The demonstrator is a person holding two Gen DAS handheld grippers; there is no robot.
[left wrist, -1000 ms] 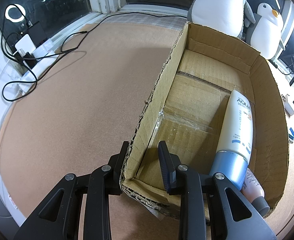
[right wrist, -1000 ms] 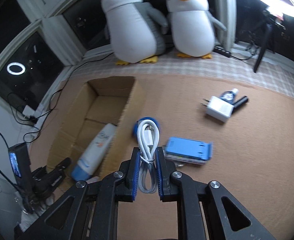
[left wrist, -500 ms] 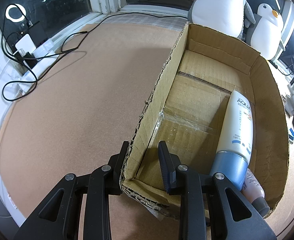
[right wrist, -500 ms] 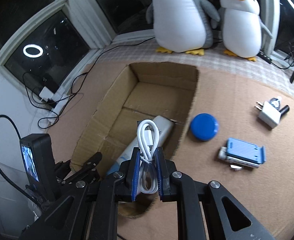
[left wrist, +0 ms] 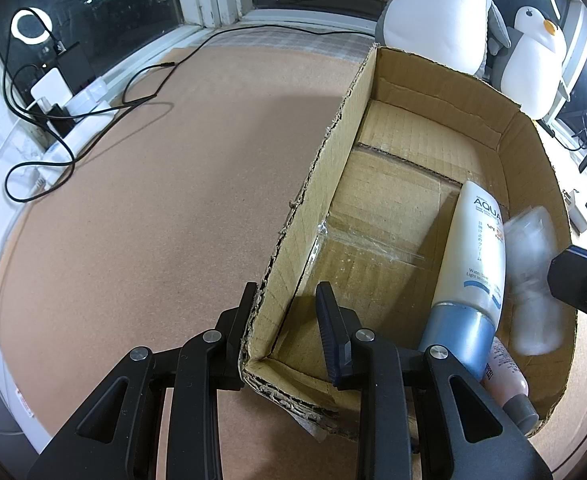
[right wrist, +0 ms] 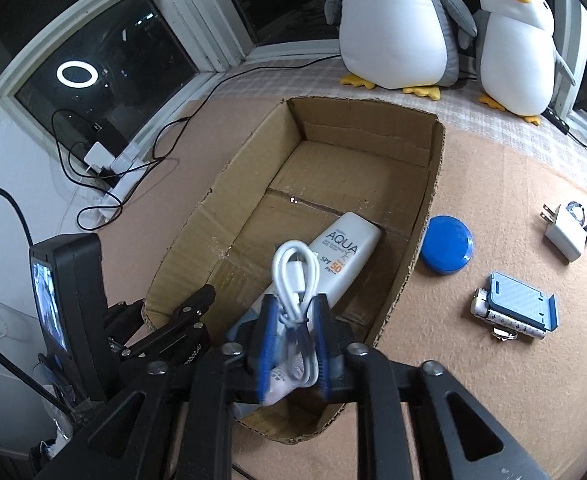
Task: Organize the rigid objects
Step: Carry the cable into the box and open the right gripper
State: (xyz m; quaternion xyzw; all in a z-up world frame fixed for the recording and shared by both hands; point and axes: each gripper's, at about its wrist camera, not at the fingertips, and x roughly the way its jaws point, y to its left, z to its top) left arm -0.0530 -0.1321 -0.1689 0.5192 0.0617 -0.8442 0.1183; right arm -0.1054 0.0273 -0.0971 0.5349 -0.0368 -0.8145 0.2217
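Right claw point(right wrist: 293, 316), jaws just easing apart around coiled white charging cable point(right wrist: 295, 276), we judge directly over open brown cardboard box point(right wrist: 425, 208); left claw point(left wrist: 283, 312) clamps its wall.

- Dark windows point(right wrist: 105, 80) with white frames are reflecting a ring light point(right wrist: 78, 75).
- A brown mat point(left wrist: 153, 208) is covering the floor.
- Two plush penguins point(right wrist: 393, 28) are standing by the window.
- Black cables point(left wrist: 93, 120) are trailing from chargers.
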